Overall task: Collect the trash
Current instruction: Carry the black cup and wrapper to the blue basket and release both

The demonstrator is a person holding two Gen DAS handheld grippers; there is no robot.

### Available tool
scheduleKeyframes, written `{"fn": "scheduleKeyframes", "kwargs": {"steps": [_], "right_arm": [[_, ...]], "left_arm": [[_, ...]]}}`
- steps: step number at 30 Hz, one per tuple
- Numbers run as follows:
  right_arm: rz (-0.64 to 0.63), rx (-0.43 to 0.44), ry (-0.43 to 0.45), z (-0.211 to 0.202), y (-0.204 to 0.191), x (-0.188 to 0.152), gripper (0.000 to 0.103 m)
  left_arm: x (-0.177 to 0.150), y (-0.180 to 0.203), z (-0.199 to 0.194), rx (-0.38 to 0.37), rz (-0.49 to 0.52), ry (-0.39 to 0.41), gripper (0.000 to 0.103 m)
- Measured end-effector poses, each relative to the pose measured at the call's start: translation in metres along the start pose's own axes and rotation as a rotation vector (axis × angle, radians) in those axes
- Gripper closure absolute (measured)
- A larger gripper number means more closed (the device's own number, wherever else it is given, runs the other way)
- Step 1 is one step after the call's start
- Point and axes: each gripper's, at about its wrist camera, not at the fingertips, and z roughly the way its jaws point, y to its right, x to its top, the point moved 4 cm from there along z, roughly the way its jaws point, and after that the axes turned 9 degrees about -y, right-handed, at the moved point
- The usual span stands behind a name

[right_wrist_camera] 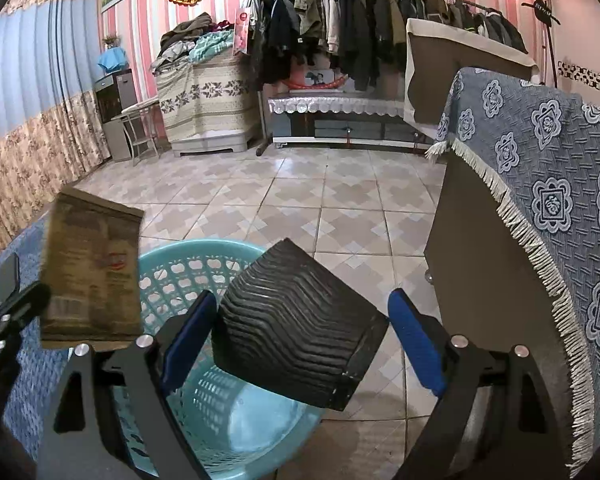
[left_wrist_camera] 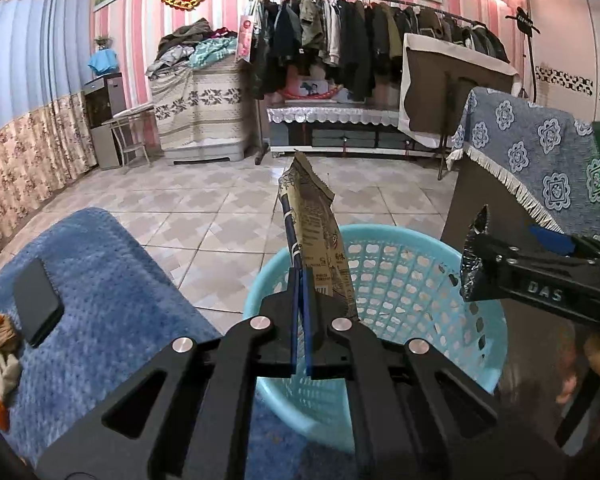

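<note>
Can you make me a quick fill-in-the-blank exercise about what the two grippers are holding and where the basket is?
1. The left gripper is shut on a brown ____.
2. The black ridged tray sits between the jaws of the ____ gripper.
3. The basket below both grippers is coloured ____.
4. The basket stands on a ____ floor.

Missing words: wrapper; right; light blue; tiled
</note>
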Motion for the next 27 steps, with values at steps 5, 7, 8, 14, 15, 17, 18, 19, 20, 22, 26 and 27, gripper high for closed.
{"fn": "scheduleKeyframes", "kwargs": {"steps": [5, 7, 8, 14, 15, 17, 18, 19, 20, 22, 26, 27], "right_arm": [[-0.002, -0.001, -0.012, 0.000, -0.002, -0.002, 0.017], [-0.007, -0.001, -0.014, 0.000, -0.005, -0.003, 0.017], [-0.014, -0.002, -0.014, 0.000, -0.008, -0.003, 0.017], [-0.067, 0.000, -0.009, -0.003, -0.028, -0.004, 0.017], [-0.075, 0.001, -0.009, -0.003, -0.032, -0.004, 0.017], [-0.096, 0.005, -0.011, -0.002, -0.041, -0.005, 0.017], [-0.103, 0.008, -0.013, -0.001, -0.045, -0.005, 0.017], [-0.111, 0.014, -0.016, -0.001, -0.050, -0.006, 0.017], [-0.114, 0.018, -0.017, 0.000, -0.053, -0.007, 0.017], [-0.111, 0.025, -0.022, 0.001, -0.059, -0.009, 0.017], [-0.105, 0.029, -0.033, 0.005, -0.067, -0.012, 0.017], [-0.108, 0.031, -0.036, 0.006, -0.067, -0.011, 0.017]], "left_arm": [[0.000, -0.008, 0.005, 0.035, -0.018, -0.012, 0.046], [0.001, -0.019, -0.002, 0.091, -0.063, 0.021, 0.026], [0.002, -0.026, -0.006, 0.105, -0.081, 0.039, 0.024], [0.009, -0.061, -0.026, 0.192, -0.140, 0.084, 0.010], [0.009, -0.066, -0.029, 0.205, -0.147, 0.093, 0.009], [0.010, -0.074, -0.036, 0.235, -0.159, 0.107, 0.007], [0.009, -0.078, -0.038, 0.243, -0.163, 0.111, 0.006], [0.008, -0.082, -0.042, 0.253, -0.171, 0.115, 0.005], [0.006, -0.086, -0.045, 0.258, -0.179, 0.115, 0.005], [0.003, -0.094, -0.049, 0.260, -0.195, 0.112, 0.005], [-0.005, -0.103, -0.055, 0.272, -0.211, 0.107, 0.005], [-0.006, -0.106, -0.055, 0.275, -0.214, 0.105, 0.005]]}}
